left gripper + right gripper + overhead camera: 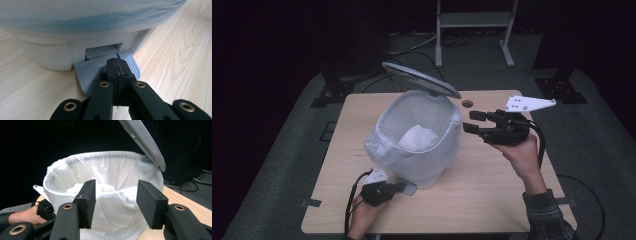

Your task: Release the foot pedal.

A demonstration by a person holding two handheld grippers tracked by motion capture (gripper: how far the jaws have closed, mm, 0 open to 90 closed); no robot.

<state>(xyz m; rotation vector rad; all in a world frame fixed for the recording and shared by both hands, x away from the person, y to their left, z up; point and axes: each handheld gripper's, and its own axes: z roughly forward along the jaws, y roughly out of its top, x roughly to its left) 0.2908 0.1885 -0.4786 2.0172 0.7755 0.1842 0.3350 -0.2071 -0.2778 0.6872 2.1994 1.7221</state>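
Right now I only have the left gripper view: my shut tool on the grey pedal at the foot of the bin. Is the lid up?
Observer: Yes, the lid stands tilted open above the far rim of the bin.
Operator: Anything inside?
Observer: A white crumpled wad lies in the bag that lines it.
Operator: And my right tool?
Observer: The right tool hangs beside the bin's rim, jaws open, with nothing between them.
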